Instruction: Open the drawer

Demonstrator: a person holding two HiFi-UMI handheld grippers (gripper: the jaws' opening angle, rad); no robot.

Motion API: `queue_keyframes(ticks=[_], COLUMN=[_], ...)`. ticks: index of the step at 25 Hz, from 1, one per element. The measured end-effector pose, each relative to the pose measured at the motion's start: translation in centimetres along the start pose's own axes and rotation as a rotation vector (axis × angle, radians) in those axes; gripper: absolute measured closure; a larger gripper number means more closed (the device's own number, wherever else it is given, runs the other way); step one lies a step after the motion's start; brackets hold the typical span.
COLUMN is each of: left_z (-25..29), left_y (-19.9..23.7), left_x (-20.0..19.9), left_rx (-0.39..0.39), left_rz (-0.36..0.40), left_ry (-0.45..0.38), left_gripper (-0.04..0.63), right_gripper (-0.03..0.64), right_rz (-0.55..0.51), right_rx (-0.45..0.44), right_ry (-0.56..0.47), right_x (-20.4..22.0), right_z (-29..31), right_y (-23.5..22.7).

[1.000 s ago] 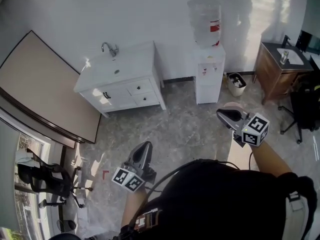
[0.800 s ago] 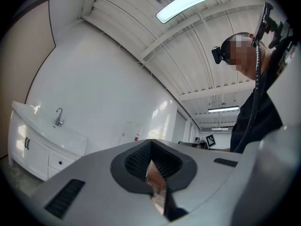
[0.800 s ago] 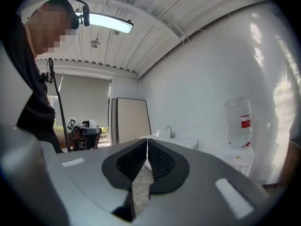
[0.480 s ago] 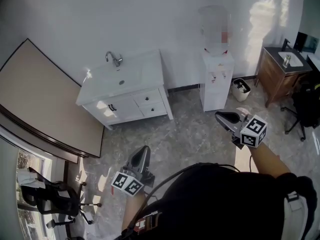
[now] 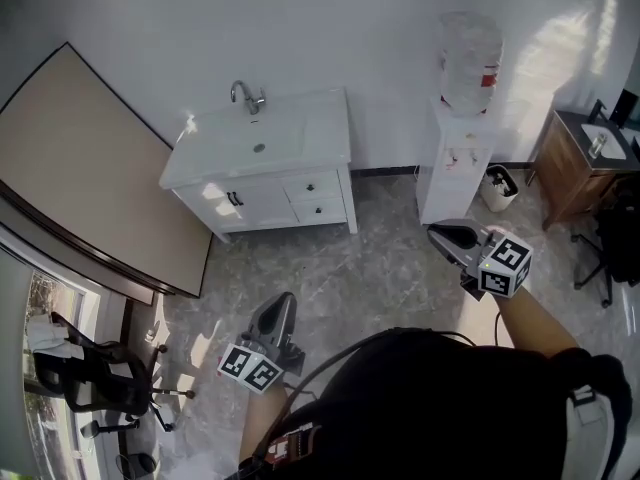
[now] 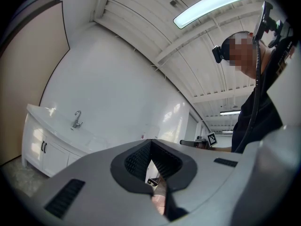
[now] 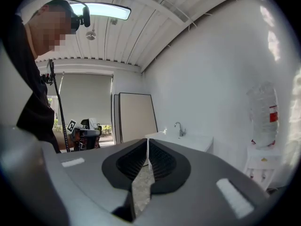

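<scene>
Leaning board: a big beige panel in a dark frame, propped against the white wall on the far left, its foot on the floor.
Office chair: black, on castors, low in the left corner by the window.
Left tool: held out level over the grey marbled floor, well short of the cabinet. Its jaws are pressed together with nothing between them.
Vanity cabinet: white, standing against the wall ahead, with a basin set in its top and a chrome tap at the back.
Drawers: two small ones stacked in the right half of the cabinet front, each with a dark knob. Both sit shut, flush with the face, and no tool is near them.
Right tool: held out level in front of the dispenser's base, pointing left toward the cabinet. Its jaws are closed on each other, and it holds nothing.
Water dispenser: white, just right of the cabinet, with a clear bottle upended on top.
Waste bin: beside the dispenser, against the wall.
Wooden cabinet: brown, at the far right, carrying its own basin.
</scene>
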State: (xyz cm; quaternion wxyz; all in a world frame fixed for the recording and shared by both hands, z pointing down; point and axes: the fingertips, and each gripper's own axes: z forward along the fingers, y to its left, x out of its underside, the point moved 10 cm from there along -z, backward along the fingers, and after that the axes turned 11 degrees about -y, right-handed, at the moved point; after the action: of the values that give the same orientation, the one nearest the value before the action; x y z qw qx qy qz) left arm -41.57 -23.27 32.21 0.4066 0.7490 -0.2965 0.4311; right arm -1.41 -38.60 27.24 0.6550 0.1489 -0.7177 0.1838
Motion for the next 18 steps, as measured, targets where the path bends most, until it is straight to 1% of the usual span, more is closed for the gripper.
queue_keyframes(ticks=[4, 8, 10, 12, 16, 18], left_z=[2.1, 5.5, 7.8, 10.7, 16.7, 19.3], left_y=[0.6, 0.9, 0.9, 0.4, -0.3, -0.8], left_x=[0.4, 1.2, 1.5, 2.0, 3.6, 4.6], left_rx=[-0.048, -0.121, -0.164, -0.191, -0.219, -0.223], left_rz=[0.021, 0.072, 0.069, 0.066, 0.07, 0.068], left_ry=[-0.008, -0.037, -0.059, -0.07, -0.1, -0.1], left_gripper=[0.595, 0.595, 0.595, 0.595, 0.595, 0.595], right_gripper=[0.609, 0.609, 0.609, 0.609, 0.609, 0.609], right_rz=[0.011, 0.014, 0.018, 0.019, 0.012, 0.017], right_rx=[-0.065, -0.145, -0.185, -0.227, -0.288, -0.307], right_ry=[0.005, -0.003, -0.004, -0.002, -0.006, -0.007], right_x=[0.6, 1.0, 0.6, -0.2, -1.2, -1.2], right_z=[2.6, 4.7, 5.9, 7.0, 8.1, 8.2], right_y=[-3.6, -9.4, -12.8, -16.0, -22.4, -25.1])
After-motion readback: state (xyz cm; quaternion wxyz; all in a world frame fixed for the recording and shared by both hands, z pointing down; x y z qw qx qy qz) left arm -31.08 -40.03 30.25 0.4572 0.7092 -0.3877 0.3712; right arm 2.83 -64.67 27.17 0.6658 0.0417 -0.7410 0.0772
